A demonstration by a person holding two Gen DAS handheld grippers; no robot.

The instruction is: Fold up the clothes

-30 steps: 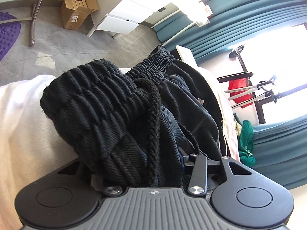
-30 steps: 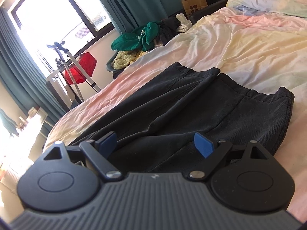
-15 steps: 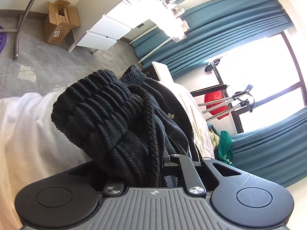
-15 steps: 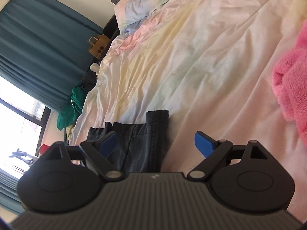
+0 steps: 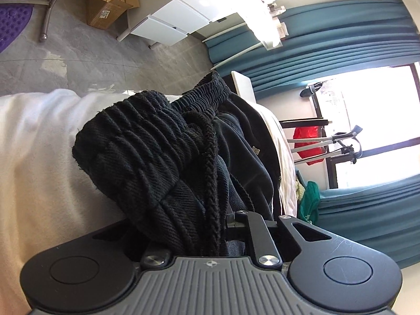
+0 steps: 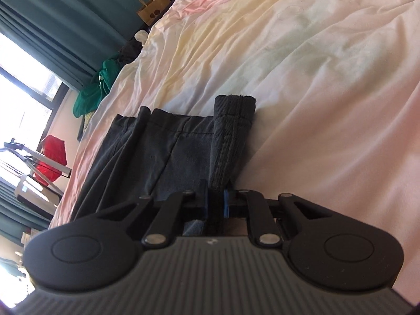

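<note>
While bunched, black shorts [image 5: 162,157] | left hand-held gripper [image 5: 210,225] clenched on waistband | right hand-held gripper [image 6: 216,202] pinching hem

Grey tiled floor [image 5: 78,52], cardboard box [image 5: 109,2], white drawer unit [image 5: 181,18]. Teal curtains [image 5: 328,44] beside a bright, sunlit window [image 5: 375,123]. Pastel bedsheet [image 6: 302,65]; paper bag [image 6: 152,9] beyond the bed.

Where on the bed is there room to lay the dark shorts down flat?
Bare sheet spreads wide to the right of the shorts and beyond their hem, up toward the paper bag. It is crowded at the window side, where green clothes pile up. Both the right gripper and the left gripper are clamped on the shorts.
</note>
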